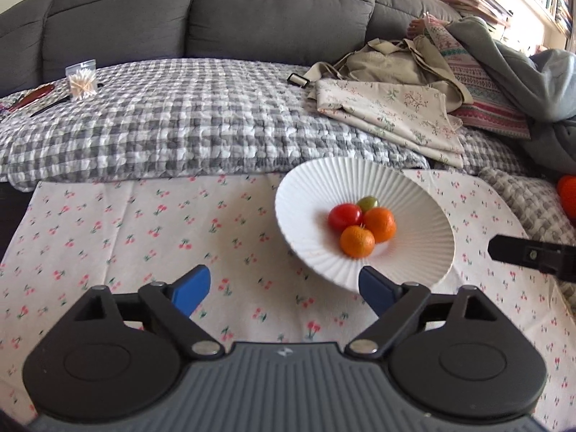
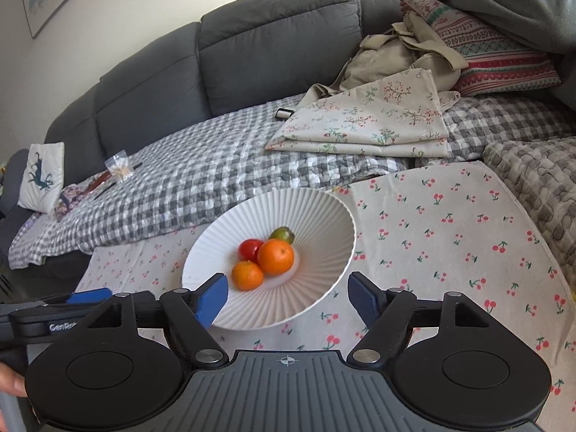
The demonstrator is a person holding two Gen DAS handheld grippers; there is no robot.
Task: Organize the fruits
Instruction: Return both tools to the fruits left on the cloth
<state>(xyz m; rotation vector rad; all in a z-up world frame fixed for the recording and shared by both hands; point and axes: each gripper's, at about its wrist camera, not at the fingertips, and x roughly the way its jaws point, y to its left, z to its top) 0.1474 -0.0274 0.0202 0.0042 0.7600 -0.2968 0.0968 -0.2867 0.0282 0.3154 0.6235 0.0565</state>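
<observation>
A white ribbed bowl [image 1: 306, 187] [image 2: 223, 223] sits on a cherry-print cloth. It holds a red tomato [image 1: 344, 216] [image 2: 251, 248], a green fruit [image 1: 368, 202] [image 2: 283, 234] and two oranges, one larger [image 1: 379, 224] [image 2: 275, 256] and one smaller [image 1: 357, 241] [image 2: 247, 275]. My left gripper [image 1: 284, 277] is open and empty, in front of the bowl's left side. My right gripper [image 2: 288, 284] is open and empty, over the bowl's near rim. Another orange object [image 1: 568, 198] shows at the right edge, partly cut off.
The cherry-print cloth [image 2: 450, 237] lies against a grey checked quilt [image 1: 180, 126] on a dark grey sofa [image 1: 270, 10]. A folded floral cloth [image 2: 367, 122], a beige bag [image 1: 388, 61] and a patterned cushion [image 2: 496, 57] pile up at the right. A cotton swab box [image 1: 82, 79] stands far left.
</observation>
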